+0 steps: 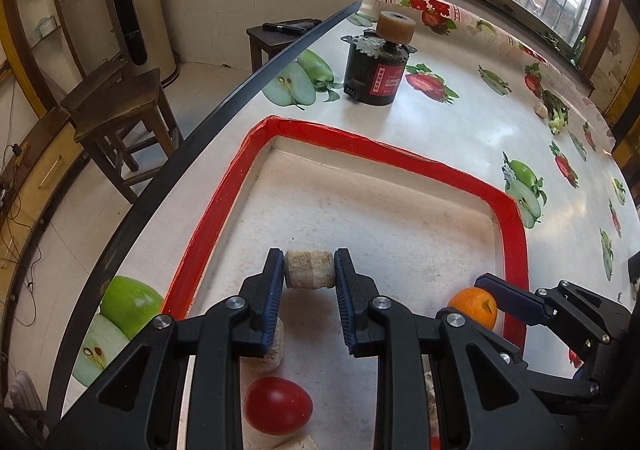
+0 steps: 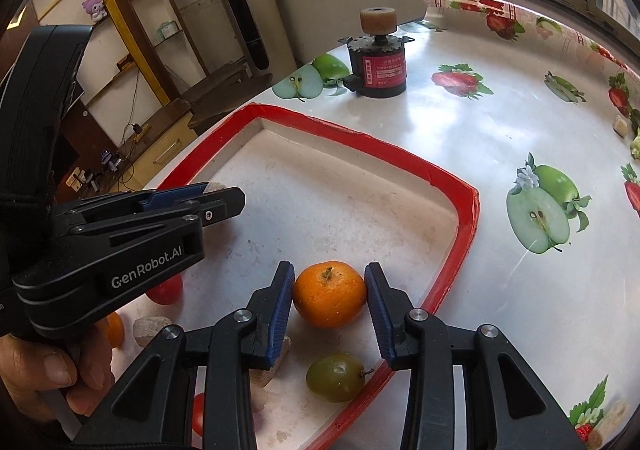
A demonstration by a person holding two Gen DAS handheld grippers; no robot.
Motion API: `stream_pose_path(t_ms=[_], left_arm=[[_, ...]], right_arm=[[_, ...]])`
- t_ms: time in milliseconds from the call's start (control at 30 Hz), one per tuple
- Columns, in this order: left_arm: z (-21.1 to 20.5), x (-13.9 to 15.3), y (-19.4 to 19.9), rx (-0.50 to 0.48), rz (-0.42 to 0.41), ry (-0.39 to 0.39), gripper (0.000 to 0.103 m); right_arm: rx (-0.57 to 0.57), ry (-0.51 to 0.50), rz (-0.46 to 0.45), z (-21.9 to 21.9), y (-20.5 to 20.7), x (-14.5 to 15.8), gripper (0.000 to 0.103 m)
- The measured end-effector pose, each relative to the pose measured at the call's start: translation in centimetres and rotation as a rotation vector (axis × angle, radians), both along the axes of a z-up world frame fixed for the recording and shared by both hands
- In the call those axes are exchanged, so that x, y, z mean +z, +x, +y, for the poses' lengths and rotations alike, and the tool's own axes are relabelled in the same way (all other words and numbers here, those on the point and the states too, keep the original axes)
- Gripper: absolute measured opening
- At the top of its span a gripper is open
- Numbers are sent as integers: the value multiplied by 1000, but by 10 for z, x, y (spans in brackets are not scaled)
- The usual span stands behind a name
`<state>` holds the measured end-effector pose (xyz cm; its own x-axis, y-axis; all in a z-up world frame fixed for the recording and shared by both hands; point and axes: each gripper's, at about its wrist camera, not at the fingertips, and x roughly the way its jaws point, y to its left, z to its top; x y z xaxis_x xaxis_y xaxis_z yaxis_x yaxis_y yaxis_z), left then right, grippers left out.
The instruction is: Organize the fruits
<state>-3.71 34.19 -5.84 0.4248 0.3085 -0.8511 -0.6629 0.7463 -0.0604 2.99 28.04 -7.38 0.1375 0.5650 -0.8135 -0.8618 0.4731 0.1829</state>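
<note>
A white tray with a red rim (image 1: 352, 138) lies on the fruit-print table. My left gripper (image 1: 310, 270) is shut on a beige, cork-like chunk (image 1: 310, 269), held just above the tray floor. My right gripper (image 2: 330, 268) has its blue pads against both sides of an orange (image 2: 329, 295) near the tray's right rim (image 2: 452, 254). In the tray also lie a red tomato (image 1: 278, 405), a green round fruit (image 2: 336, 377), a second orange (image 2: 114, 328) and more beige chunks (image 2: 150, 326). The left gripper (image 2: 224, 196) shows at the left of the right wrist view, held by a hand (image 2: 52, 374).
A black motor with a red label and a beige wheel on top (image 1: 374, 74) stands on the table beyond the tray. The table's dark edge (image 1: 224, 102) runs along the left, with wooden stools (image 1: 120, 106) on the floor past it. Small bits lie at the far right (image 2: 621, 126).
</note>
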Motion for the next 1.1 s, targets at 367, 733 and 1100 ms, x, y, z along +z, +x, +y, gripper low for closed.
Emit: stream_pose_path(t_ms=[367, 733, 1100], left_arm=[[-2, 7, -7, 24, 1, 6, 25], [-38, 31, -28, -9, -61, 39, 41], [-109, 49, -34, -139, -122, 16, 41]], right_arm=[[7, 29, -60, -18, -9, 23, 53], [-66, 77, -68, -72, -3, 43, 53], [-159, 113, -64, -135, 5, 52, 53]])
